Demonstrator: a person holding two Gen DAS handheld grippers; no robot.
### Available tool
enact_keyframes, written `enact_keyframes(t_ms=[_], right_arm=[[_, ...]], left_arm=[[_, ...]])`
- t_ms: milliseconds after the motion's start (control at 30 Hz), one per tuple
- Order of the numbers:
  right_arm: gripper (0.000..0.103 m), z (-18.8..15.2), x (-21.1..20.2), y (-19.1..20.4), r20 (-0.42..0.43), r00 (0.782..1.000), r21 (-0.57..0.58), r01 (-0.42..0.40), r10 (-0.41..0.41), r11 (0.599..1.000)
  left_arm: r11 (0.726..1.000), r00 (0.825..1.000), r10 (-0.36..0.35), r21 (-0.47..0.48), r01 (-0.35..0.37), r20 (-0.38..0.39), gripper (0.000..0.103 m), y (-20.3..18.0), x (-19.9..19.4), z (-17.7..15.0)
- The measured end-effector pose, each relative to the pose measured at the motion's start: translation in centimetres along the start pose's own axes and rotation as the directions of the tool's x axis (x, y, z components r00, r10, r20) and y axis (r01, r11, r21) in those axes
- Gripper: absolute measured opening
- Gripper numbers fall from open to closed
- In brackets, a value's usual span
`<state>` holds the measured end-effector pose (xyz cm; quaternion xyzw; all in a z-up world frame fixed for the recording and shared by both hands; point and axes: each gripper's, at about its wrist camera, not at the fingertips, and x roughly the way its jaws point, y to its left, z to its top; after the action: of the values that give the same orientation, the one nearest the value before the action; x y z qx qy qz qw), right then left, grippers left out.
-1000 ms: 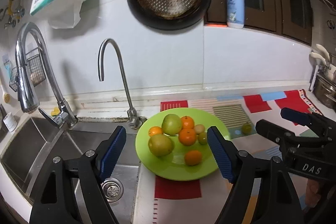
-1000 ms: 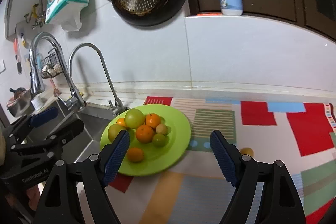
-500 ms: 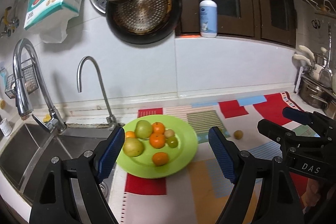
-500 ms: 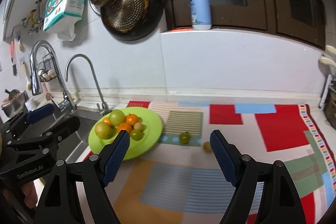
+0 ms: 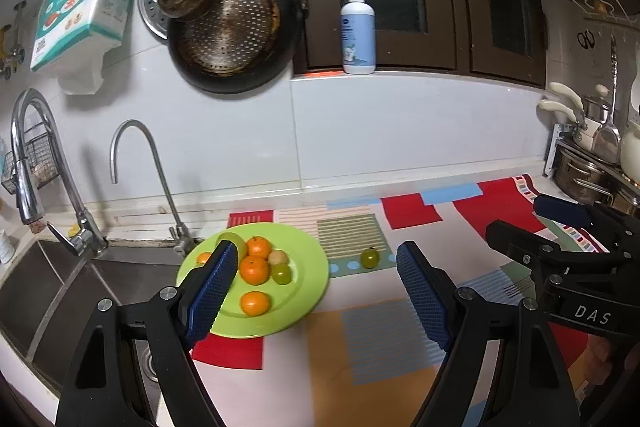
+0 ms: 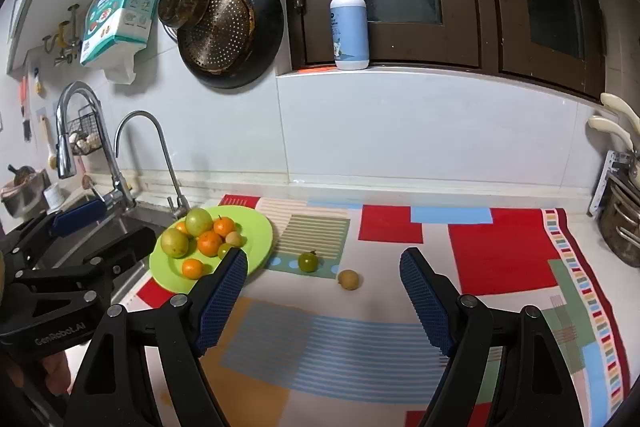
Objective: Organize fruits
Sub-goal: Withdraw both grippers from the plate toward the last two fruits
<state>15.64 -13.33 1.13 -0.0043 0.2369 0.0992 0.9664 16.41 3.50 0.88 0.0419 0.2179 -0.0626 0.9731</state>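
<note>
A: What is laid out, from the left?
B: Most fruit is piled on the green plate (image 6: 256,231); a green fruit (image 6: 308,261) and a yellowish fruit (image 6: 349,279) (both loose) are left on the mat (image 6: 500,255).
A: And the grippers?
B: The left gripper (image 5: 316,291) and right gripper (image 6: 323,301) are spread and empty. Next, presumably, a stray must be straddled and pinched.

A green plate (image 5: 308,291) of oranges and green fruit sits beside the sink (image 5: 48,291) on a patchwork-covered surface (image 5: 360,339), one small green fruit (image 5: 370,257) lying loose just right of it, framed between the left claw (image 5: 320,293)'s spread blue pads.
</note>
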Motion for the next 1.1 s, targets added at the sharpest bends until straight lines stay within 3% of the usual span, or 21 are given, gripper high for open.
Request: enact_keyframes(t_ms=[400, 633, 1100], right_arm=[[0.079, 0.0, 0.8, -2.8, -0.018, 1.0, -0.008, -0.015, 0.014, 1.0], [0.079, -0.1, 3.0, -2.9, -0.035, 0.999, -0.002, -0.041, 0.041, 0.999], [0.06, -1.4, 10.3, -4.2, -0.159, 0.985, 0.04, -0.053, 0.059, 0.998]], left_arm=[[0.999, 0.999, -0.035, 0.034, 0.035, -0.014, 0.08, -2.6, 2.4, 0.3], [0.994, 0.998, -0.062, 0.084, 0.064, -0.024, 0.073, -2.9, 4.9, 0.9], [0.984, 0.981, -0.123, 0.112, 0.141, -0.149, 0.055, -3.2, 12.5, -0.5]])
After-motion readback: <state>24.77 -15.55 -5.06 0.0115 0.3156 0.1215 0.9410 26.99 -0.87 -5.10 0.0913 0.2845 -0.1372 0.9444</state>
